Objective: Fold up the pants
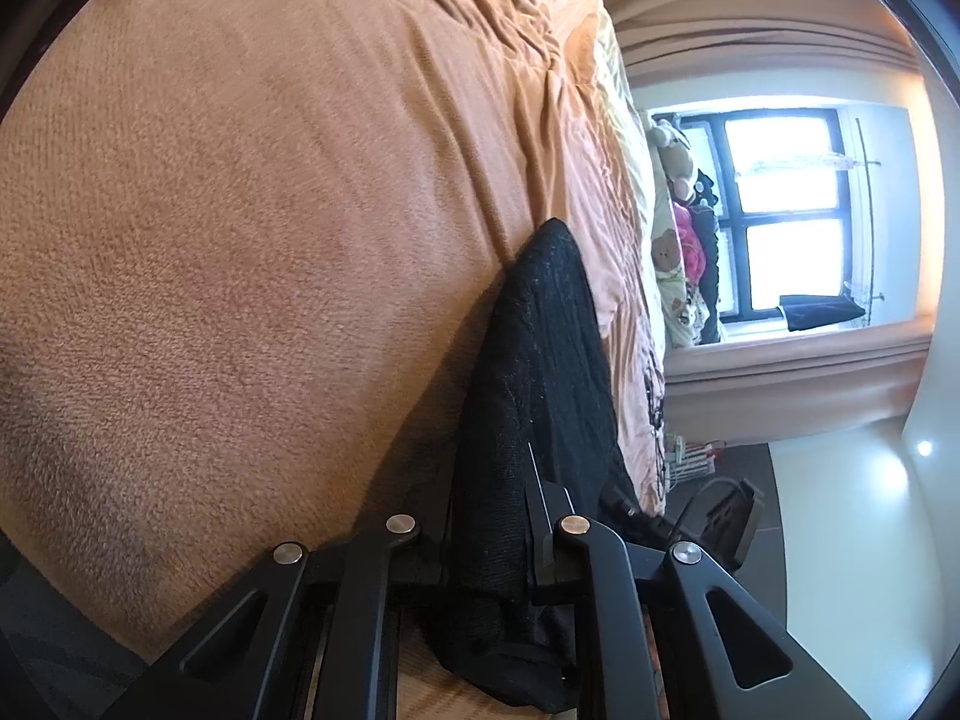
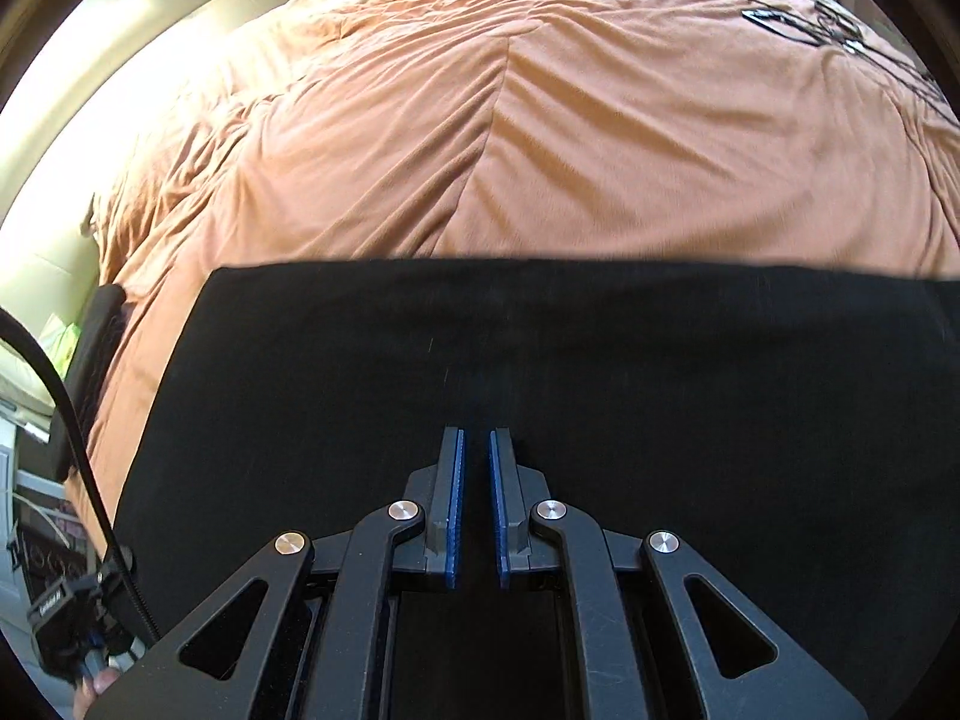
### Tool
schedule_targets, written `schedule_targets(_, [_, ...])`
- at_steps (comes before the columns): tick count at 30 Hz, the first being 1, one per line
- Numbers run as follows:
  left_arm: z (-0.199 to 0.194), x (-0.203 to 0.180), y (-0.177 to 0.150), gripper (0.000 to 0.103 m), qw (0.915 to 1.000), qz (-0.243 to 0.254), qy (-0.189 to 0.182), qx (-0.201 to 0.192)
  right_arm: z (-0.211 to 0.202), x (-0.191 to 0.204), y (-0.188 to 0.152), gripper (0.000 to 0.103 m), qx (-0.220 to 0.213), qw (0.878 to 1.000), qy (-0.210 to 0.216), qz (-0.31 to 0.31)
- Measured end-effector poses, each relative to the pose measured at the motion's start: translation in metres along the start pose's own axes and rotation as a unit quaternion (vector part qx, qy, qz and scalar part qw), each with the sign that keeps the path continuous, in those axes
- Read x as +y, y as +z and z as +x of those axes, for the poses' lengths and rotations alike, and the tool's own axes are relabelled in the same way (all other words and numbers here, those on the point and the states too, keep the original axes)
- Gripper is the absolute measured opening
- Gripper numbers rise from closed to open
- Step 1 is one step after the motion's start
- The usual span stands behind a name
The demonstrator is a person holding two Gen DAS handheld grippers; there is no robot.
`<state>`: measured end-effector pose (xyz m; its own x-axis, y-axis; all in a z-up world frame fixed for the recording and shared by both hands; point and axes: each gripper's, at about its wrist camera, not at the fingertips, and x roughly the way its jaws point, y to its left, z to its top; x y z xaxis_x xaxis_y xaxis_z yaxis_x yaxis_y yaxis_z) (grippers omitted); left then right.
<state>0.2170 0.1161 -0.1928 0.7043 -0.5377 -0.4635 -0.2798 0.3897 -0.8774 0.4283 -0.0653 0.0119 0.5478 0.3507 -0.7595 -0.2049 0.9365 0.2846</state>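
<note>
Your left gripper (image 1: 489,540) pinches the black pants (image 1: 540,372), fingertips hidden; your right gripper (image 2: 475,480) is nearly closed, empty.

No legible text, brand, number or sign anywhere. Only a small white print on the black device (image 2: 57,612) at the near left edge of the right wrist view, too small and skewed to read. Black scrawled line pattern on the orange bedcover (image 2: 834,24) at far right, no readable letters.
</note>
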Motion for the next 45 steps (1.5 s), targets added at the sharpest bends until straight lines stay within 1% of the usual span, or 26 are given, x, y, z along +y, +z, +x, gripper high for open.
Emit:
schedule_targets(11, [-0.010, -0.032, -0.003, 0.015, 0.9990, 0.036, -0.028, -0.004, -0.027, 0.003, -0.057, 0.006, 0.014, 0.999, 0.051, 0.009])
schedule_targets(13, [-0.012, -0.041, -0.005, 0.015, 0.9985, 0.045, -0.031, -0.005, -0.031, 0.003, -0.066, 0.006, 0.017, 0.998, 0.063, 0.011])
schedule_targets(18, [-0.013, -0.068, -0.007, 0.015, 0.9967, 0.069, -0.042, -0.007, -0.041, 0.000, -0.086, 0.006, 0.017, 0.997, 0.074, 0.006])
schedule_targets(23, [-0.012, -0.095, -0.009, 0.015, 0.9941, 0.096, -0.051, -0.005, -0.051, -0.008, -0.102, 0.006, 0.025, 0.994, 0.105, 0.007])
schedule_targets(26, [-0.010, -0.109, -0.012, 0.015, 0.9930, 0.106, -0.053, -0.005, -0.063, -0.021, -0.105, 0.006, 0.018, 0.993, 0.117, 0.011])
schedule_targets(31, [-0.005, -0.135, -0.018, 0.015, 0.9900, 0.128, -0.060, 0.000, -0.091, -0.039, -0.107, 0.006, -0.024, 0.992, 0.126, 0.011])
schedule_targets(33, [-0.004, -0.144, -0.021, 0.015, 0.9888, 0.136, -0.062, 0.002, -0.101, -0.047, -0.108, 0.008, -0.036, 0.992, 0.125, 0.008])
schedule_targets(34, [-0.002, -0.149, -0.022, 0.015, 0.9882, 0.140, -0.063, 0.003, -0.107, -0.052, -0.108, 0.015, -0.041, 0.991, 0.127, 0.010])
schedule_targets(35, [0.000, -0.154, -0.023, 0.015, 0.9876, 0.144, -0.063, 0.005, -0.112, -0.056, -0.111, 0.030, -0.047, 0.991, 0.127, 0.011])
schedule_targets(36, [0.001, -0.159, -0.025, 0.015, 0.9867, 0.149, -0.065, 0.006, -0.118, -0.061, -0.112, 0.040, -0.054, 0.990, 0.127, 0.012])
schedule_targets(37, [0.003, -0.162, -0.027, 0.015, 0.9861, 0.153, -0.066, 0.008, -0.124, -0.065, -0.114, 0.059, -0.065, 0.990, 0.125, 0.012])
schedule_targets(38, [0.005, -0.168, -0.029, 0.015, 0.9851, 0.158, -0.068, 0.010, -0.131, -0.071, -0.115, 0.067, -0.077, 0.989, 0.123, 0.011])
schedule_targets(42, [0.017, -0.191, -0.036, 0.015, 0.9810, 0.178, -0.074, 0.020, -0.152, -0.089, -0.124, 0.069, -0.099, 0.987, 0.122, 0.014])
schedule_targets(44, [0.021, -0.202, -0.040, 0.015, 0.9788, 0.188, -0.077, 0.024, -0.163, -0.100, -0.130, 0.075, -0.111, 0.987, 0.118, 0.016])
schedule_targets(45, [0.024, -0.206, -0.043, 0.015, 0.9777, 0.193, -0.078, 0.027, -0.168, -0.106, -0.132, 0.077, -0.118, 0.986, 0.116, 0.016])
